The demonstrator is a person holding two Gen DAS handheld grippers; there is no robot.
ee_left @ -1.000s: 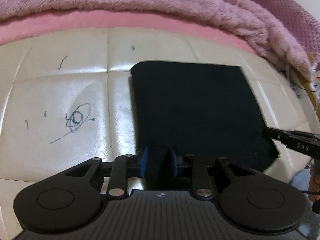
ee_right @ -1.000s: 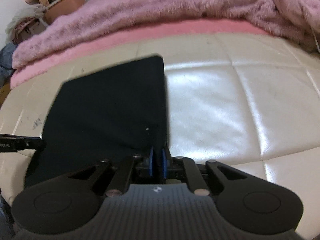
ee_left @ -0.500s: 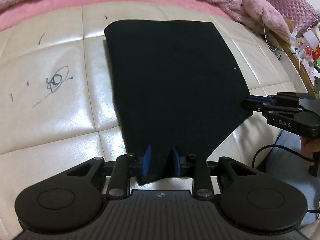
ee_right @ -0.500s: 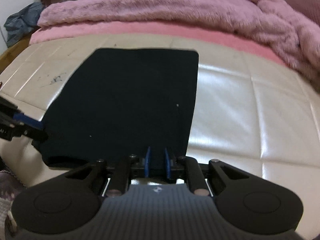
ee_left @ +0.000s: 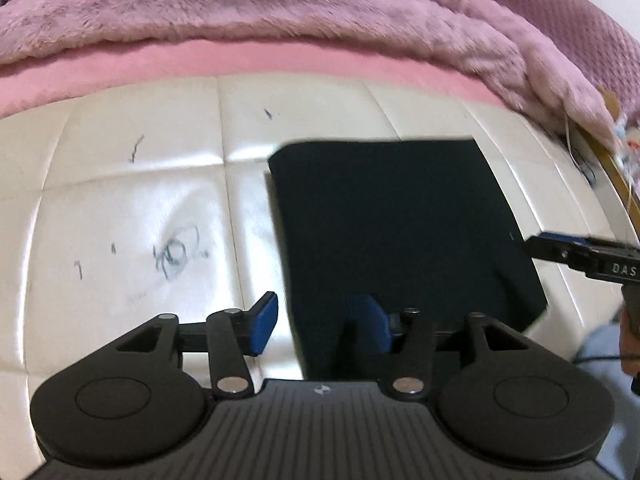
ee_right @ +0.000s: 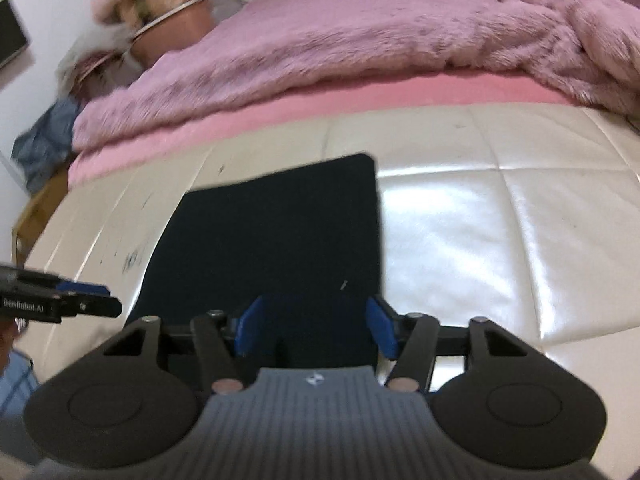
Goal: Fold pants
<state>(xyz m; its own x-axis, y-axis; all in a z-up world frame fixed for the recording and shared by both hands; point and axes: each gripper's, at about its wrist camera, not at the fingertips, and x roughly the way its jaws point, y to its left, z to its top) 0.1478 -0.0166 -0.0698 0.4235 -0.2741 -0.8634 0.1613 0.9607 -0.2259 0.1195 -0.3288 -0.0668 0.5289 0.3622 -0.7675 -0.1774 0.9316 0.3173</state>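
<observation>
The black pants [ee_left: 392,216] lie folded into a flat rectangle on the cream quilted surface [ee_left: 132,208]; they also show in the right wrist view [ee_right: 272,240]. My left gripper [ee_left: 320,322] is open, its blue pads astride the near left corner of the pants. My right gripper [ee_right: 316,326] is open over the near right corner. Each gripper shows from the side in the other view, the right one [ee_left: 576,254] at the pants' right edge and the left one [ee_right: 80,304] at their left edge.
A fluffy pink blanket [ee_left: 248,12] on a pink sheet [ee_left: 200,64] lies behind the pants. Pen scribbles [ee_left: 176,256] mark the cream surface at left. A wooden edge and cables [ee_left: 600,160] are at far right. Clutter and bags [ee_right: 152,28] stand at back left.
Both grippers held the near edge of the pants and lifted it, then lowered it again. Both have opened and let go; the pants lie flat.
</observation>
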